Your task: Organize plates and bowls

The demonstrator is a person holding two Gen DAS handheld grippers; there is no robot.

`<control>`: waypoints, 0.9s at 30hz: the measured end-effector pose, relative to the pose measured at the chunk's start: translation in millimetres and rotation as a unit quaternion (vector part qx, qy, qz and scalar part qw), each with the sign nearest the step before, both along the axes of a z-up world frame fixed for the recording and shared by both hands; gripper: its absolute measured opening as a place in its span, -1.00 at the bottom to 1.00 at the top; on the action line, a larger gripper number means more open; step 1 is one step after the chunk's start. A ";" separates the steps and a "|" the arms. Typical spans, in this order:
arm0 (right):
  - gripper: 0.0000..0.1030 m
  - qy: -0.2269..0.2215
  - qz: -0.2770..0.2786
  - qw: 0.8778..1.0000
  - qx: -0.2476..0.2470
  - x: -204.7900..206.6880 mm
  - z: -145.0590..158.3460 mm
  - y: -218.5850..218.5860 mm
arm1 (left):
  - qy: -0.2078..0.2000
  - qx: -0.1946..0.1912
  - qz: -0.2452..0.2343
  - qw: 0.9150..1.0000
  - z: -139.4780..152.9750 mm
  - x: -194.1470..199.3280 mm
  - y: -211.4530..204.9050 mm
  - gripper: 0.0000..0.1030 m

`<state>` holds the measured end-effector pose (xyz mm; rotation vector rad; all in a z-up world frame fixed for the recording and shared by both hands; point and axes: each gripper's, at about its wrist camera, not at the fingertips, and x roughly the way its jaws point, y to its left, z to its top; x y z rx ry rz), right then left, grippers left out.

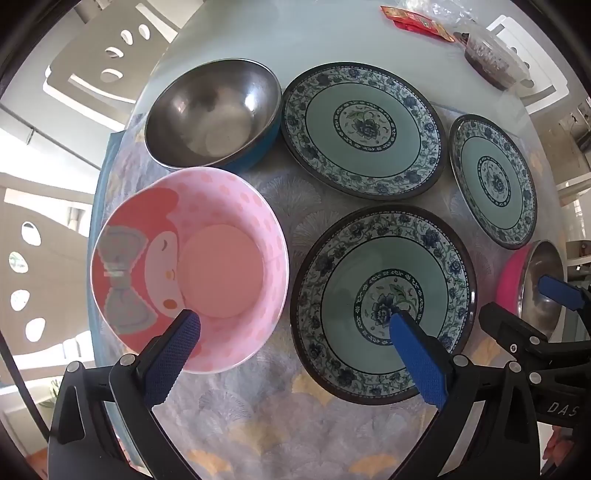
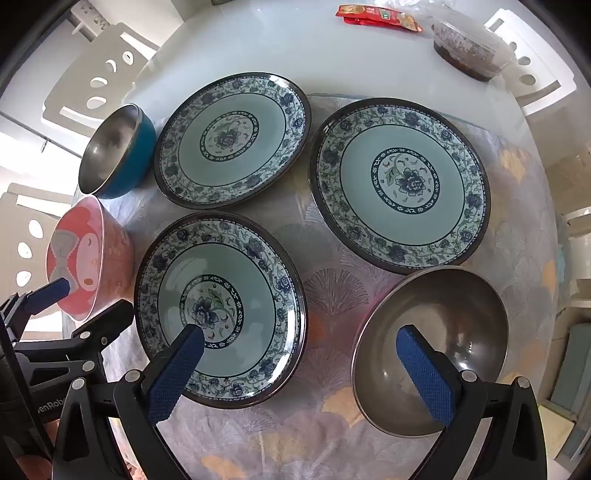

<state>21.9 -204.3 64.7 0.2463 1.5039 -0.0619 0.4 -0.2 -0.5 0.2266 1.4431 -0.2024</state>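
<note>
Three blue floral plates lie on the table: a near plate (image 1: 384, 306) (image 2: 221, 306), a far left plate (image 1: 362, 125) (image 2: 232, 140) and a right plate (image 1: 495, 181) (image 2: 400, 184). A pink cartoon bowl (image 1: 192, 266) (image 2: 88, 258) and a steel bowl with a blue outside (image 1: 210, 110) (image 2: 114, 147) stand at the left. A steel bowl with a pink outside (image 2: 432, 350) (image 1: 532, 288) stands at the right. My left gripper (image 1: 295, 325) is open, hovering between the pink bowl and the near plate. My right gripper (image 2: 299, 339) is open, hovering between the near plate and the pink-sided steel bowl.
A patterned mat (image 1: 280, 417) covers the near part of the round glass table (image 2: 295, 48). A red packet (image 2: 376, 14) and a clear lidded food container (image 2: 469, 48) lie at the far side. White chairs (image 1: 107, 62) stand around the table.
</note>
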 end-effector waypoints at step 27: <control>1.00 0.003 0.001 1.000 0.005 -0.5 0.3 1.6 | -0.003 0.003 -0.002 1.000 0.9 -3.2 3.0 0.98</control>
